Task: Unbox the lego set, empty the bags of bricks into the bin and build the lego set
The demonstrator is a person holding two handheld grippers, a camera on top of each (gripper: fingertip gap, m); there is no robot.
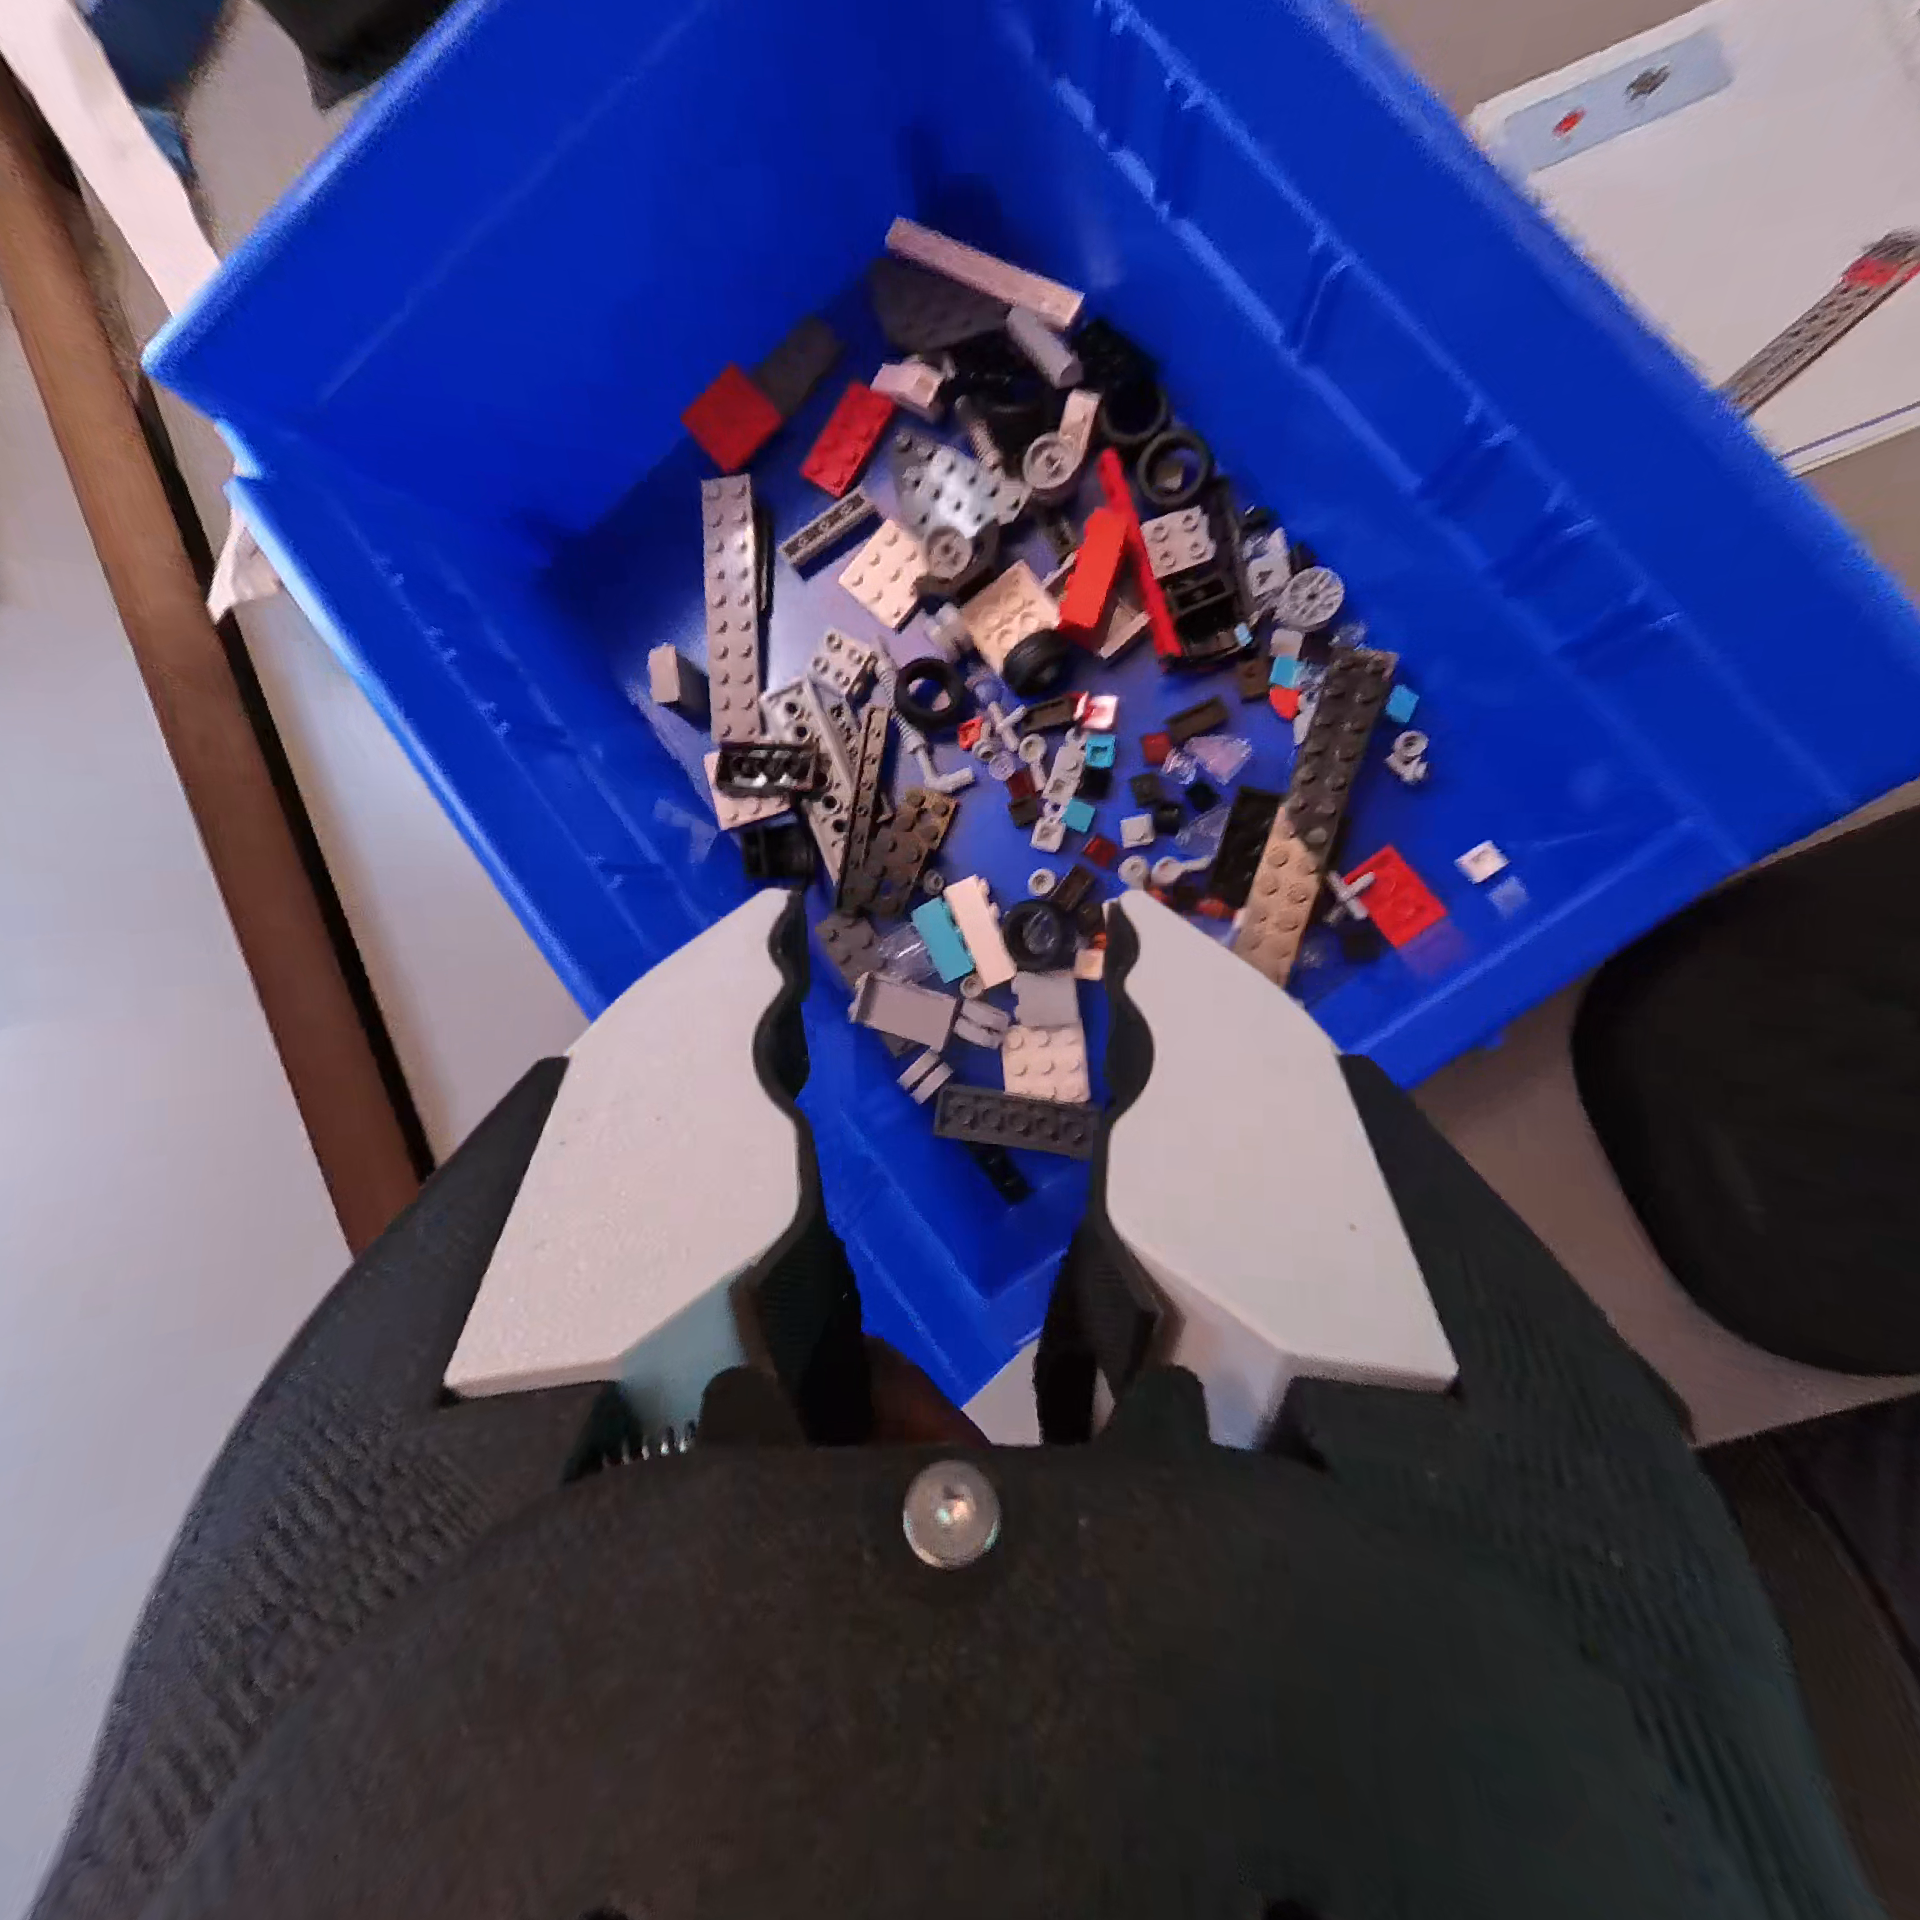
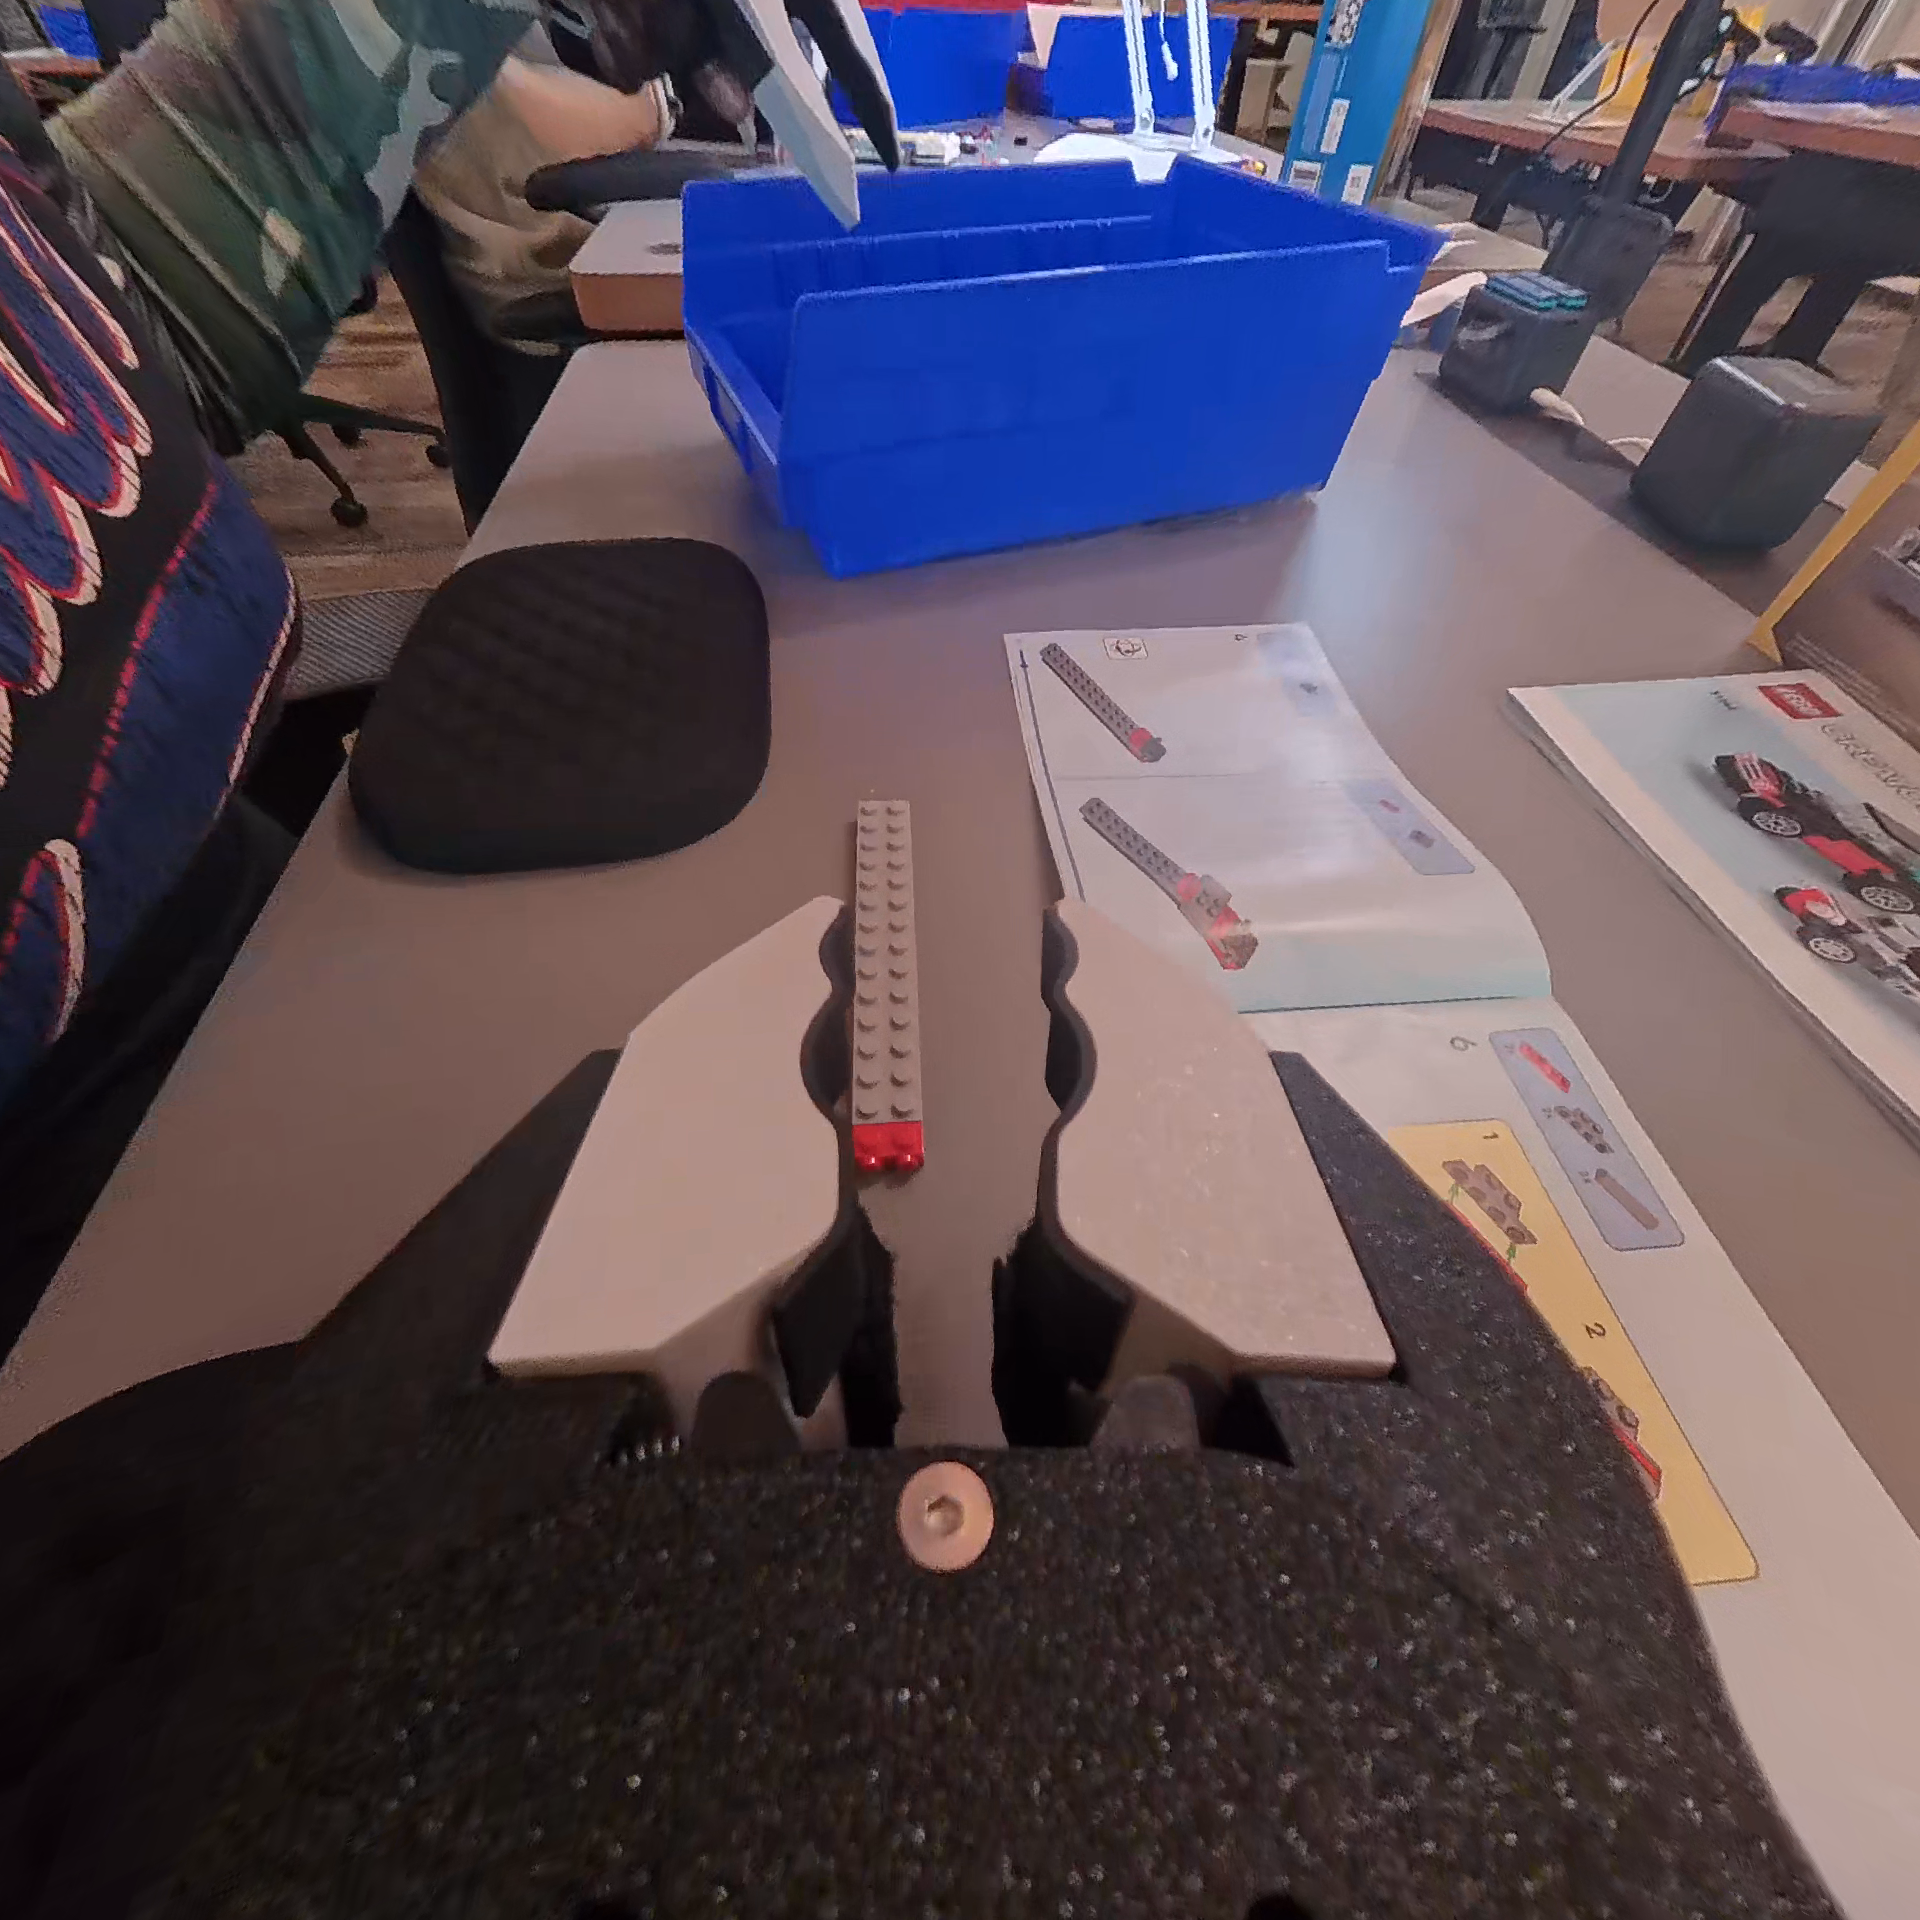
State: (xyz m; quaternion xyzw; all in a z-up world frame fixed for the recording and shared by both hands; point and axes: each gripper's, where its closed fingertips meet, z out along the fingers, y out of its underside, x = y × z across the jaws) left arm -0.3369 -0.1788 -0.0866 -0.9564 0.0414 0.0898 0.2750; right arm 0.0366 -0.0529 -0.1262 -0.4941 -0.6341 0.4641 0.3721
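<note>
The blue bin (image 1: 416, 343) holds a pile of loose bricks (image 1: 1039, 644), grey, black, red and a few teal. My left gripper (image 1: 956, 914) hovers open and empty above the bin's near corner. It also shows in the right wrist view (image 2: 847, 156), over the bin's (image 2: 1039, 416) far left rim. In the right wrist view a long grey plate with a red piece at its near end (image 2: 886, 987) lies flat on the grey table (image 2: 520, 987). My right gripper (image 2: 945, 925) is open and empty, its fingers on either side of that plate, just above the table.
An open instruction booklet (image 2: 1247, 831) lies right of the plate, a second booklet (image 2: 1766, 862) farther right. A black pad (image 2: 566, 707) lies left of the plate. Dark boxes (image 2: 1756, 447) stand at the far right. A person's sleeve (image 2: 104, 582) is at the left. The gap from one gripper's tips to the other's is roughly 40 cm.
</note>
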